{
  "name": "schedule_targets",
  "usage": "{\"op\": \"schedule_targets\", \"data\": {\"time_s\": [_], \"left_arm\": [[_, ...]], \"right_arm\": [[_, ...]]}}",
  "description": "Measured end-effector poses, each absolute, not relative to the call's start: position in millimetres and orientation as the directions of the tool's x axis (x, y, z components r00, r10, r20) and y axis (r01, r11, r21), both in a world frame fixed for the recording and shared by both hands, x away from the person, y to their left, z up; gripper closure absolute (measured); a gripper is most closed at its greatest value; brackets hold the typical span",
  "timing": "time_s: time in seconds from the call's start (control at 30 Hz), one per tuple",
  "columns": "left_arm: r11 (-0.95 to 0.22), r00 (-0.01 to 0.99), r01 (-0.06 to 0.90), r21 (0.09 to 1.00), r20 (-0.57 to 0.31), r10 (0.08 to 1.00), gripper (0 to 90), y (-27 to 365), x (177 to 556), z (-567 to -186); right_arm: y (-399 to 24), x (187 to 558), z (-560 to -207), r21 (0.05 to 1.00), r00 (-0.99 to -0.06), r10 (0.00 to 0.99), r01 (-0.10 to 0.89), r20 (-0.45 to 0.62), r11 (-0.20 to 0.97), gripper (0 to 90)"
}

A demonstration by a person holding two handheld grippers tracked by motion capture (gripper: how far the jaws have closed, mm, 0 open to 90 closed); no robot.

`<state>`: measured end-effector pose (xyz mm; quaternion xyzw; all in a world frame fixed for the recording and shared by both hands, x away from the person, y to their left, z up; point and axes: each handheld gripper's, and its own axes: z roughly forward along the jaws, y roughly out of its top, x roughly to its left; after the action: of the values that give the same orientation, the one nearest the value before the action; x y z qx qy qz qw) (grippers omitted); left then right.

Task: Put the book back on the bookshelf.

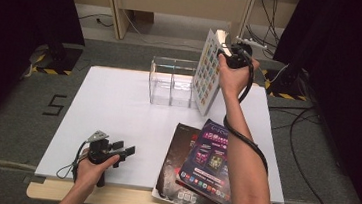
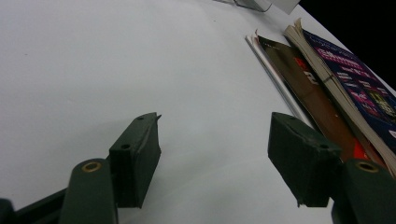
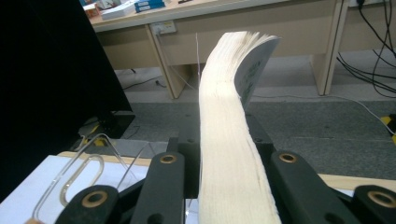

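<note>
Black jaws of my right gripper (image 3: 224,196) pinch the thick book (image 3: 229,140) by its page edge, holding it upright above the right end of the clear plastic organizer (image 1: 170,83) at the table's far side. Its top corner bows over, so I judge I should keep the squeeze firm, line the lower edge up with a slot, and lower it straight. My left gripper (image 1: 119,151) rests near the table's (image 1: 118,111) front edge, jaws apart and empty. Two magazines (image 1: 203,162) lie stacked near right.
</note>
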<state>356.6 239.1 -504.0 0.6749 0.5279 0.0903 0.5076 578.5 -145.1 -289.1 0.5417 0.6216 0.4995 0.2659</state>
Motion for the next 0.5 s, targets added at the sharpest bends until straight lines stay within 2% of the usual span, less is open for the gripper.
{"op": "schedule_targets", "data": {"time_s": [0.5], "left_arm": [[0.072,0.428,0.621,0.781,-0.414,0.803,32.9,237,355,-504]], "right_arm": [[-149,564,-308,0.921,-0.259,0.950,0.385,0.173,-0.062,71.4]]}}
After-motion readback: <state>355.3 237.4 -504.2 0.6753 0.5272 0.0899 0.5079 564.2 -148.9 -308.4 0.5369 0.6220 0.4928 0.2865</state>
